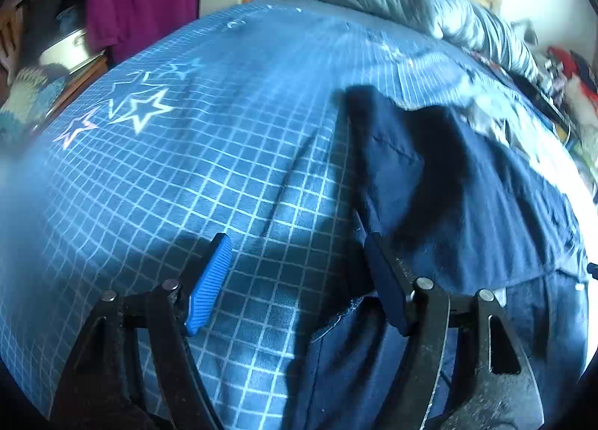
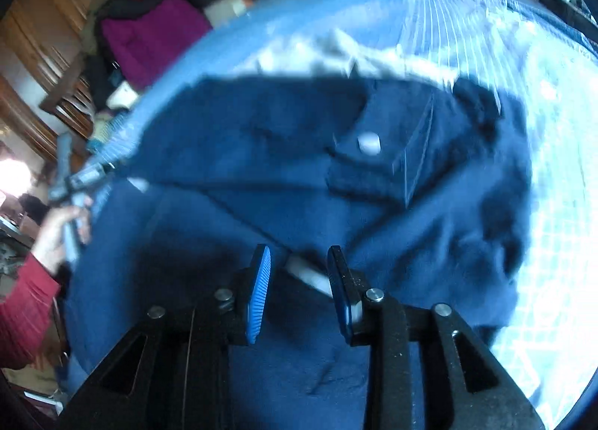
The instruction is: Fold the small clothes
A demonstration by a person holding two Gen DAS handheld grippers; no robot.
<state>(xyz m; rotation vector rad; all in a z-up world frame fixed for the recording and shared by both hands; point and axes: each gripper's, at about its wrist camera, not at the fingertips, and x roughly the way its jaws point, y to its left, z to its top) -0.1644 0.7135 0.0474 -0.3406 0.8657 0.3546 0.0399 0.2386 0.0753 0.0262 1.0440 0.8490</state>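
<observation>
One navy garment [image 2: 299, 168] spread on one blue checked bedspread [image 1: 187, 168], left gripper [image 1: 295, 254] gaping beside its edge, right gripper [image 2: 299, 269] parted above it, gripping nothing.

Strong light pours in from the right side of both views — the checked bedspread [image 2: 560, 243] burns out to white glare there. The right wrist view is smeared by motion blur throughout. Hard shadows fall lower centre; fisheye bending curves the edges, with black corners.
</observation>
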